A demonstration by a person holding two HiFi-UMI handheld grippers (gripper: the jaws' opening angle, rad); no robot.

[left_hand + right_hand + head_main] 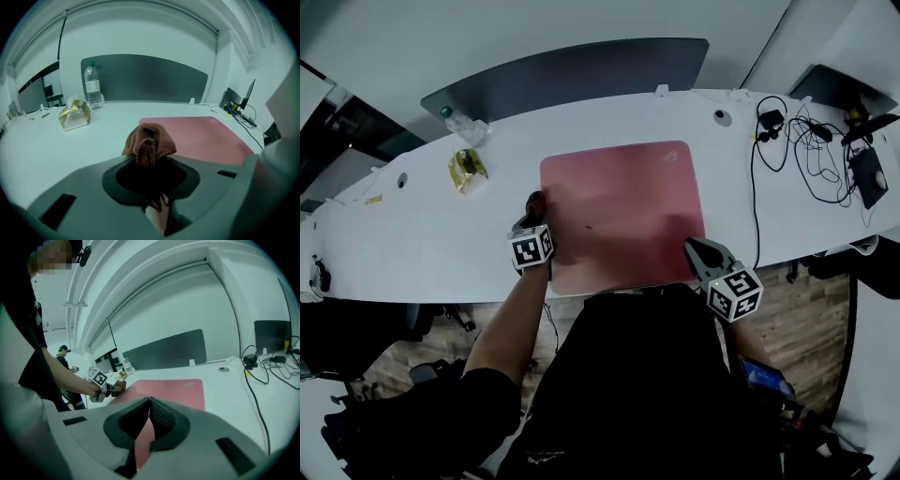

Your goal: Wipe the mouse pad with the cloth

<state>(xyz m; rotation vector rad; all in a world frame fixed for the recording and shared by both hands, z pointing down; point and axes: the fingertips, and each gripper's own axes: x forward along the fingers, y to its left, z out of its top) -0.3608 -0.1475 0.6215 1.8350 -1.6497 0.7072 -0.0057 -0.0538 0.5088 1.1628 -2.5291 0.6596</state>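
Left claw [532,212] clamped on bunched brown cloth [150,140], at left edge of pink pad [623,211]. Cloth sits low; contact with pad unclear. Right claw [697,249] closed on nothing, over pad's near right corner; pressing or not, cannot tell.

Risks:
- Pad slides on counter [412,234] if stroke drags it unpinned.
- Cloth wad is small, so hard claw tips may scrape pad.
- Thin pinch may let cloth pull free.
- Long rightward sweep nears cables [811,155].
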